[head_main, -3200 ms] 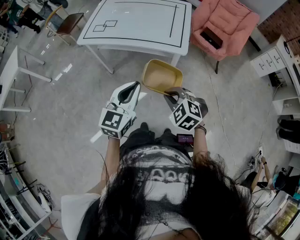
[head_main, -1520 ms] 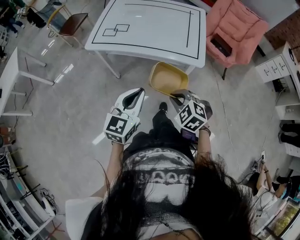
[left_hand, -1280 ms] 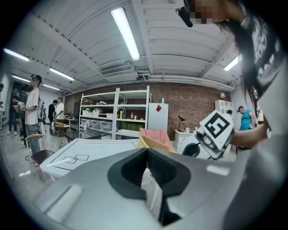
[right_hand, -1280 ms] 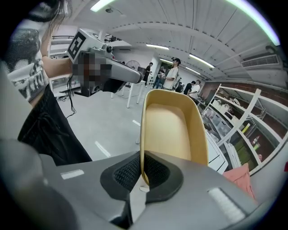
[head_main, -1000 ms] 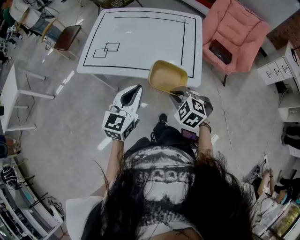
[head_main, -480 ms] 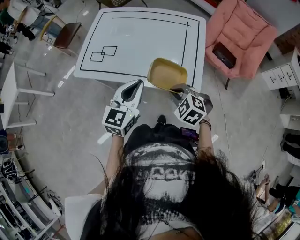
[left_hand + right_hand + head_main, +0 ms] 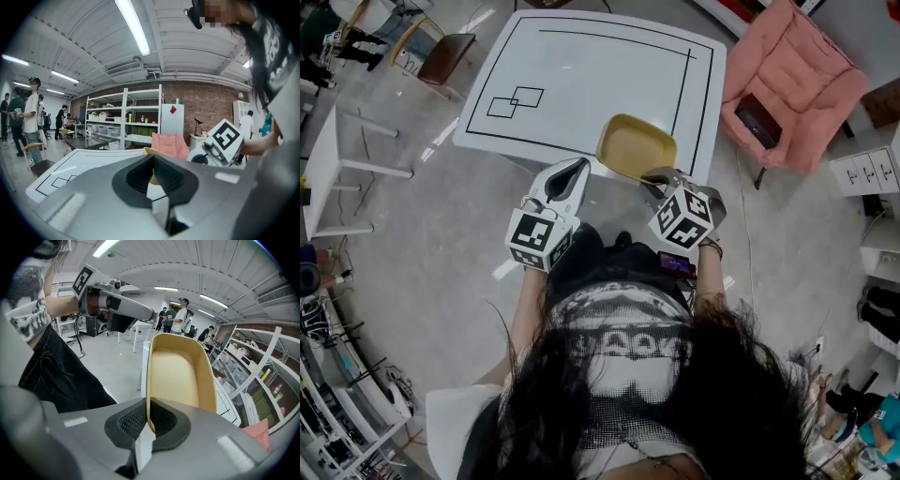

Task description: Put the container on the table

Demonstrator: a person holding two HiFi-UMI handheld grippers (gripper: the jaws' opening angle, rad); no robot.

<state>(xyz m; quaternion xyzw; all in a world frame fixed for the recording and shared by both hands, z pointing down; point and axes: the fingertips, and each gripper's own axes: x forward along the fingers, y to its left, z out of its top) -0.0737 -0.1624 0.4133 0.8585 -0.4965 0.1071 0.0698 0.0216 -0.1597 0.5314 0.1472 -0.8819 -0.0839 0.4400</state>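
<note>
A yellow container [image 7: 637,147] hangs in the air over the near edge of the white table [image 7: 581,84]. My right gripper [image 7: 652,176] is shut on its near rim, and in the right gripper view the jaws pinch the rim of the container [image 7: 180,376] at the right gripper [image 7: 149,420]. My left gripper [image 7: 565,176] is held beside it to the left, shut with nothing in it. In the left gripper view the left gripper [image 7: 153,171] shows closed jaws, with the container's edge [image 7: 149,150] just beyond.
The table carries black outline markings, with two small squares [image 7: 515,101] at its left. A pink armchair [image 7: 792,80] with a dark object on it stands to the right. A chair [image 7: 445,56] and another white table [image 7: 333,159] stand at the left. People stand in the background.
The person has walked toward the table. The container, held in the right gripper throughout, has gone from over the floor to over the table's near edge. Both grippers keep their pose.
</note>
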